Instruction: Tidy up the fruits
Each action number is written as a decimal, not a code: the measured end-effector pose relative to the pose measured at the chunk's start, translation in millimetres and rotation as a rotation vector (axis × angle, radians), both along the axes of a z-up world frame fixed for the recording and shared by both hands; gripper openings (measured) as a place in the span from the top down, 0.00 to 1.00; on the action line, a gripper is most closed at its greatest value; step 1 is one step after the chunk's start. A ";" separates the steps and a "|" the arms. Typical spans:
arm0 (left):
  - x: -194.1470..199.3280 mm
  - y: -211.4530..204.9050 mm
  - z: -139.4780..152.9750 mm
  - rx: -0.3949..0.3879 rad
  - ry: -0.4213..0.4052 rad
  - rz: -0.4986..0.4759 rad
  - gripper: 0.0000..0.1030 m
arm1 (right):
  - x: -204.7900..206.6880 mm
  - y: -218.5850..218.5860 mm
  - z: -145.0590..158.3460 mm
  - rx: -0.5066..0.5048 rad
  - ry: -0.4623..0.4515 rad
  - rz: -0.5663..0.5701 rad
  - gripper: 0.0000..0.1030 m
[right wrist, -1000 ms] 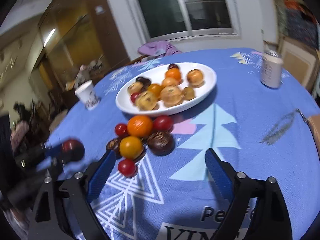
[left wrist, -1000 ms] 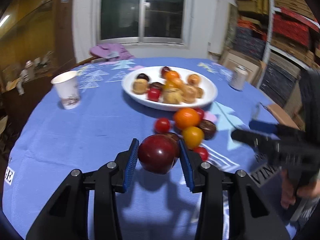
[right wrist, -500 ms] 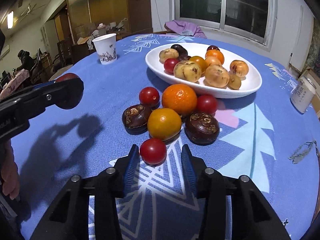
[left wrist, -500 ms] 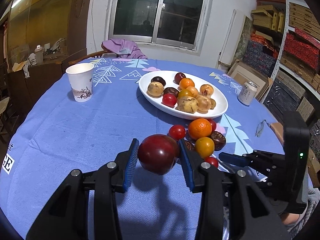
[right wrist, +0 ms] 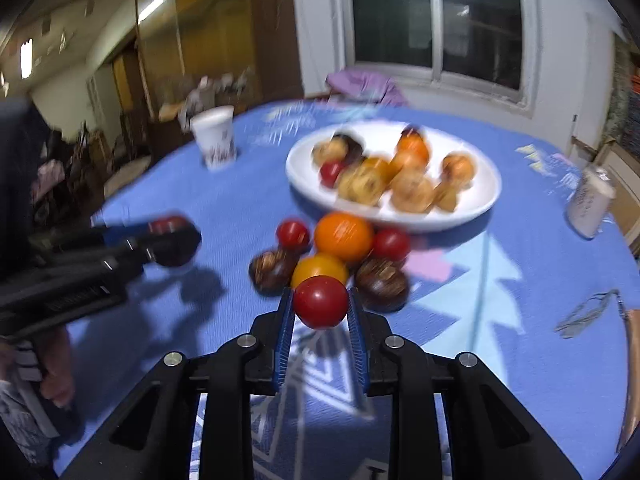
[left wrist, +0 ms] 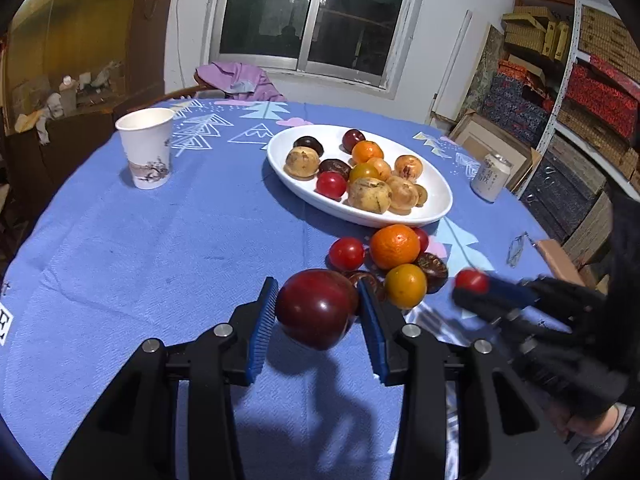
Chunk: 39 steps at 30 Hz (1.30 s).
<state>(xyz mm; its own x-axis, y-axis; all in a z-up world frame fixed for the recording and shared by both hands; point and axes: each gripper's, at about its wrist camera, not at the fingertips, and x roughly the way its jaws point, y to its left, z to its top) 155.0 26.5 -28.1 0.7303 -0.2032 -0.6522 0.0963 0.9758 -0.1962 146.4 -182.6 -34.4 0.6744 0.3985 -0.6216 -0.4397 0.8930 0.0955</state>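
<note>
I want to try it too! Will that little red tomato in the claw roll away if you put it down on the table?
Probably, yes. The little red tomato looks round and smooth, so on the flat blue tablecloth it could roll. Its shiny skin may be slippery, and the right claw holds it only at its sides. It looks small and light, and squeezing hard might squash it.

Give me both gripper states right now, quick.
Left gripper: closed on the dark red apple, held clear of the table.
Right gripper: closed on the small red tomato.
</note>
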 end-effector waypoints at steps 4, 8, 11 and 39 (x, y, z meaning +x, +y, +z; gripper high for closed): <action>27.7 -8.8 28.4 0.067 -0.026 -0.006 0.61 | 20.5 -23.8 47.2 0.031 -0.076 -0.069 0.74; 70.7 -17.8 53.5 0.091 -0.061 0.000 0.61 | 67.3 -34.6 72.8 0.065 -0.083 -0.126 0.74; 106.1 -23.7 50.1 0.090 -0.042 0.018 0.61 | 102.8 -36.8 65.4 0.093 -0.036 -0.150 0.74; 114.1 -14.5 38.9 0.080 -0.085 0.061 0.26 | 99.6 -54.2 51.6 0.198 -0.016 -0.207 0.26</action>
